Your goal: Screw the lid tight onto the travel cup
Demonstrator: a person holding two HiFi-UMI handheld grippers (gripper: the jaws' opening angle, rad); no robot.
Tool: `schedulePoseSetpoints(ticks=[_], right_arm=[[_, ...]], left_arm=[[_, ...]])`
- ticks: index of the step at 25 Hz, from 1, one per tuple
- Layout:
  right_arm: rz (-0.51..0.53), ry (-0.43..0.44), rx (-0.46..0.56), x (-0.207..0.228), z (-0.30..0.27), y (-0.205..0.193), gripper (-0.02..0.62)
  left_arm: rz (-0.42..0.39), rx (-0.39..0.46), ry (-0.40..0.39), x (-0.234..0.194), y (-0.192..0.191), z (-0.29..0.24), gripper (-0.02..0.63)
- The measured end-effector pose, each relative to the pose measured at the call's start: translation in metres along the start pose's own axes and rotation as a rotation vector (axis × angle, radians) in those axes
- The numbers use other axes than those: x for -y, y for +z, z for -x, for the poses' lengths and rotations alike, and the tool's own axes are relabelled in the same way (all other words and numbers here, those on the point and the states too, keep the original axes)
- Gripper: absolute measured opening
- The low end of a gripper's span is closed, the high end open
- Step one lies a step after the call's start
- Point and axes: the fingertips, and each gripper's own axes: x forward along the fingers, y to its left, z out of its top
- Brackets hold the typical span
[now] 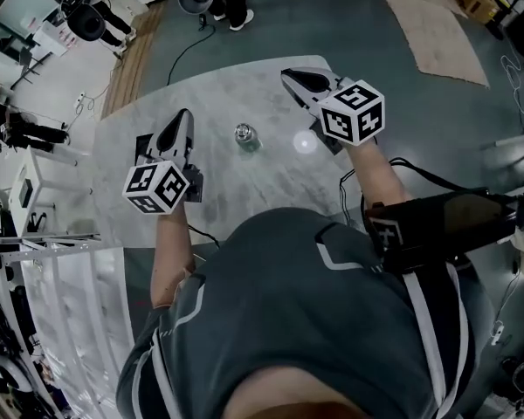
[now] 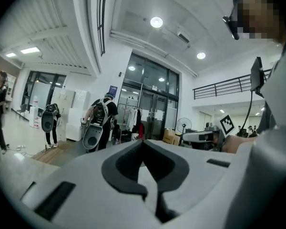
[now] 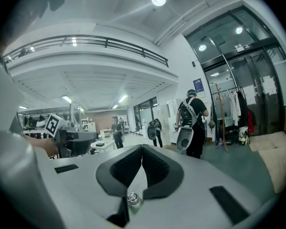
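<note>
The travel cup [image 1: 244,135], small and silvery, stands upright on the pale table [image 1: 271,195] in the head view, with neither gripper touching it. My left gripper [image 1: 185,113] hovers to its left, raised above the table, its jaws shut with nothing between them; in the left gripper view the tips [image 2: 143,141] meet against the room. My right gripper [image 1: 287,76] is held up and to the right of the cup, also shut and empty [image 3: 142,147]. Through the gap low between its jaws the cup [image 3: 133,200] shows far below. I cannot tell whether the lid is on.
A bright round patch [image 1: 306,142] lies on the table right of the cup; glare or object, I cannot tell. A black cable [image 1: 345,190] runs along the table's near right. Cardboard sheets [image 1: 437,33] lie on the floor beyond. People with backpacks [image 2: 99,123] stand further off.
</note>
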Motion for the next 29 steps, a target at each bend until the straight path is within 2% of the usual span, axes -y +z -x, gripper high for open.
schedulePoseSetpoints(ticks=[5, 13, 29], right_arm=[[0.027, -0.039, -0.016, 0.004, 0.002, 0.000, 0.028], [0.046, -0.032, -0.024, -0.005, 0.007, -0.003, 0.028], [0.060, -0.031, -0.029, 0.003, 0.018, -0.001, 0.028]], left_arm=[[-0.025, -0.046, 0.015, 0.005, -0.001, -0.006, 0.009], [-0.047, -0.064, 0.097, -0.004, -0.008, 0.001, 0.009], [-0.091, -0.099, 0.114, 0.013, -0.013, 0.001, 0.009]])
